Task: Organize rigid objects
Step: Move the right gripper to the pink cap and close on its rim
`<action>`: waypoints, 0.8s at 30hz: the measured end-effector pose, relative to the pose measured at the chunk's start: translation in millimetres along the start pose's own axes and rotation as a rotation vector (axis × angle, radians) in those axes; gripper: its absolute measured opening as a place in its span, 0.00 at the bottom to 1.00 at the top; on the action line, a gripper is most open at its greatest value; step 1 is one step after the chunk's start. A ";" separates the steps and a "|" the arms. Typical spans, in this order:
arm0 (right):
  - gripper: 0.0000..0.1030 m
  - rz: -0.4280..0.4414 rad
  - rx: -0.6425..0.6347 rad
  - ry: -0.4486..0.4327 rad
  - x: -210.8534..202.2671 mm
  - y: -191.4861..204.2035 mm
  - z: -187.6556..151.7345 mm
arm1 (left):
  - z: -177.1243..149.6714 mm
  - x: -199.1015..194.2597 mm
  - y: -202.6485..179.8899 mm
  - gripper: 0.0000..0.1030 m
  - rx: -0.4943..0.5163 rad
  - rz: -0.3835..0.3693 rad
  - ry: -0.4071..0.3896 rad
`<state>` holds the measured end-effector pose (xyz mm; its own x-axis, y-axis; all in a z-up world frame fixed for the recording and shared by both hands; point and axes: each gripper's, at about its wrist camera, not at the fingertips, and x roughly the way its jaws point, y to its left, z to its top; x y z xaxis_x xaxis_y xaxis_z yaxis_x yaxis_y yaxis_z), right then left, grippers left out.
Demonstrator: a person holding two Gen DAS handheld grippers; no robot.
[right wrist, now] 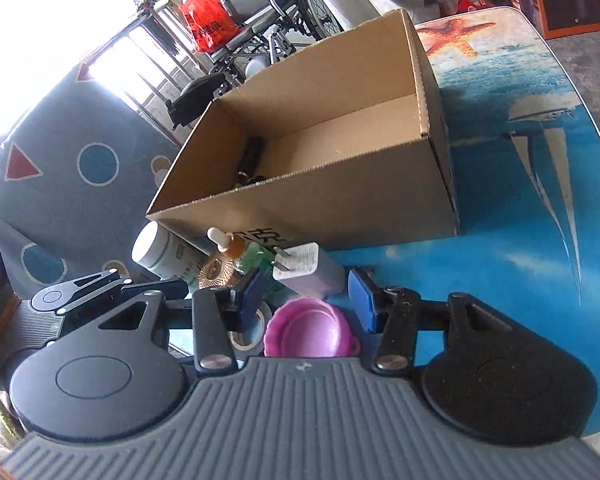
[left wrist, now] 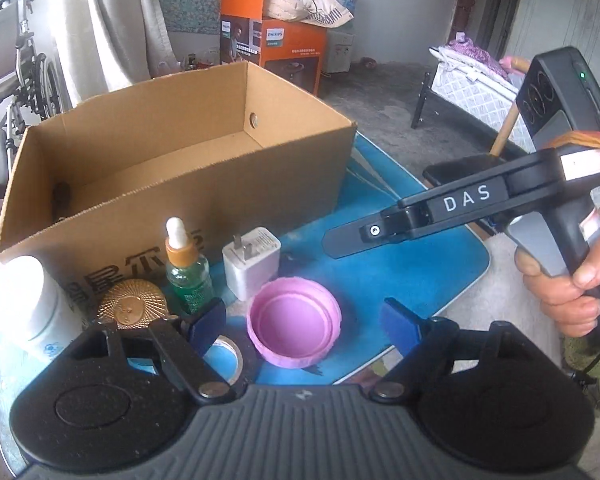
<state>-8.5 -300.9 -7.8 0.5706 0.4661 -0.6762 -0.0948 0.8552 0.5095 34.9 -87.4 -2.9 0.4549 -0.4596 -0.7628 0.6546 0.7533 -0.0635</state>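
Brown cardboard box (right wrist: 340, 168) holds one dark item; pink plastic lid (left wrist: 294, 322), white charger (left wrist: 251, 262) wait; both grippers (left wrist: 304, 324) (right wrist: 304, 300) spread, empty

Home bedroom, bed (left wrist: 472, 80), wheelchair (right wrist: 276, 12)

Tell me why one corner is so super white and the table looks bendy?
In the right wrist view, daylight from the window washes out the top left, hiding detail there. In the left wrist view, the white bottle glares at the left edge. Both fisheye views curve the cardboard box and the table edges.
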 end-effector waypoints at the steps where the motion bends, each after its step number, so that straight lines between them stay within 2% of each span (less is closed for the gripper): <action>1: 0.46 -0.018 -0.003 0.005 5.8 -0.8 -7.5 | -4.4 10.5 -8.5 0.83 0.044 0.026 0.016; 4: 0.44 -0.038 -0.004 0.014 23.7 0.3 -19.9 | -12.6 32.9 -30.1 0.83 0.171 0.136 0.041; 7: 0.43 -0.071 -0.049 0.017 37.7 9.4 -21.9 | -21.0 46.8 -38.1 0.83 0.213 0.186 0.065; 12: 0.33 -0.100 -0.127 0.056 57.3 18.0 -20.2 | -20.8 58.3 -30.8 0.81 0.166 0.199 0.094; 14: 0.22 -0.105 -0.137 0.078 63.7 18.0 -20.5 | -20.9 60.7 -27.5 0.77 0.148 0.196 0.098; 17: 0.15 -0.115 -0.146 0.088 66.1 15.7 -20.1 | -21.5 61.7 -26.3 0.75 0.148 0.197 0.093; 24: 0.13 -0.134 -0.127 0.078 58.3 6.3 -20.0 | -17.9 66.0 -33.1 0.69 0.170 0.180 0.087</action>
<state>7.8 -263.8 -54.7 0.5208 0.3579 -0.7751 -0.1267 0.9302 0.3444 32.5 -134.2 -62.6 0.5242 -0.2774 -0.8052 0.6630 0.7263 0.1814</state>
